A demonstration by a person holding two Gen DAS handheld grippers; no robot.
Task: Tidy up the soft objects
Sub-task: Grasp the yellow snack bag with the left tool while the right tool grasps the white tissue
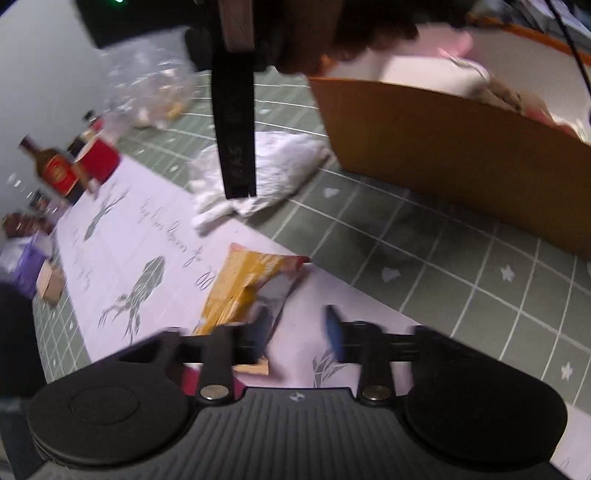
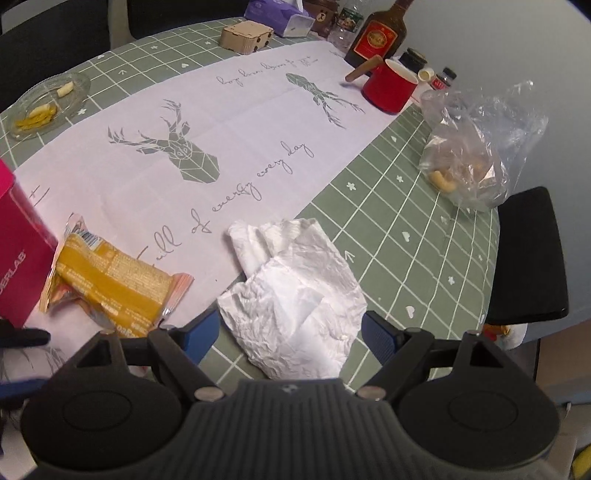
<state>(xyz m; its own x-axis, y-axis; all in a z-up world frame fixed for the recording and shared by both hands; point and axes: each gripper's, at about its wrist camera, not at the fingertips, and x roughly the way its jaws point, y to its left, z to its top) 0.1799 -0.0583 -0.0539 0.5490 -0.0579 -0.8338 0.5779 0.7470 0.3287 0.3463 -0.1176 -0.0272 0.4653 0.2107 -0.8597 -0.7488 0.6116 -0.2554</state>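
Right wrist view: the right gripper (image 2: 288,334) hangs over a crumpled white tissue (image 2: 295,291) that lies across the edge of a white table runner (image 2: 236,122) and the green grid tablecloth (image 2: 406,206). Its blue-padded jaws stand wide, one on each side of the tissue, pads not pressing on it. The runner carries grey stag heads and script reading "full of every every day". A yellow snack packet (image 2: 110,280) lies left of the tissue, its small print unreadable, just beside a pink box (image 2: 18,251) lettered "...ERLAB". Farther back stand a red mug (image 2: 389,90) and a dark bottle (image 2: 380,33) with a red label, illegible.

Left wrist view (blurred): the left gripper (image 1: 295,332) is part open with nothing between its jaws, above the snack packet. A cardboard box (image 1: 443,166) of soft items stands on the tablecloth, near the tissue.
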